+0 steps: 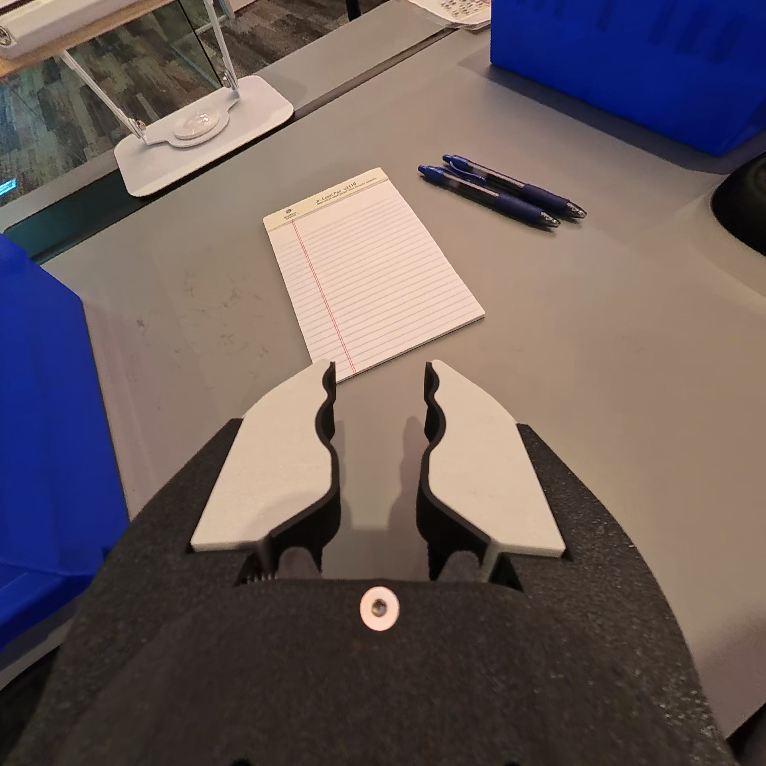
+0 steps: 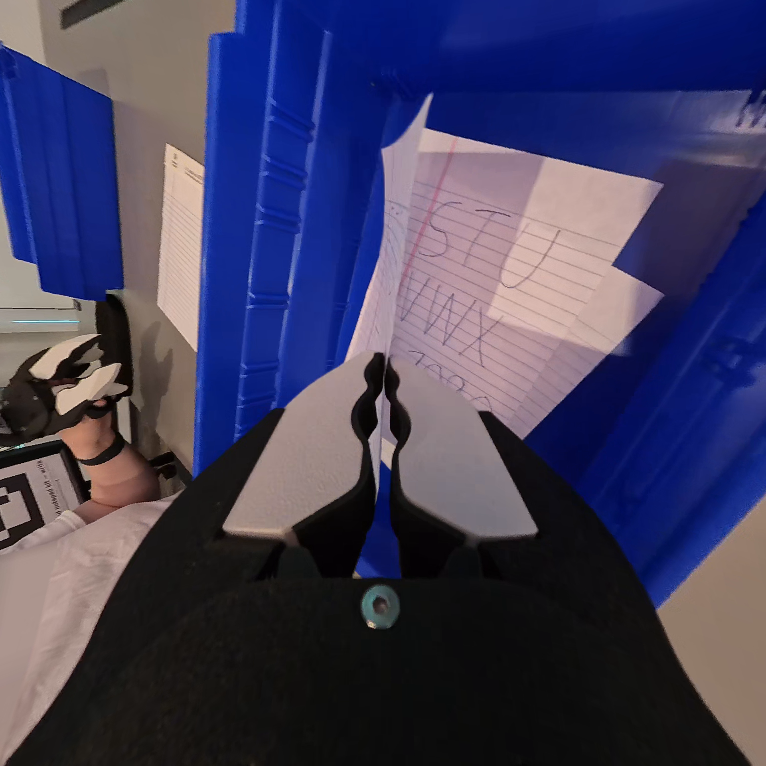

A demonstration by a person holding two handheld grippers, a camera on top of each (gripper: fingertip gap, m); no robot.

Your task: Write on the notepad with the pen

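Left wrist view: pens point(image 1: 501, 190) tips rightward.

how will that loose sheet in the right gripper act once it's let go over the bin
The loose sheet looks thin and floppy: it is seen edge-on, pinched in the right gripper. Released, it would probably flutter rather than drop straight. It likely settles on the other written sheets already in the blue bin, and could slide on them.

Blue bin point(image 1: 630, 62) cut off top/right
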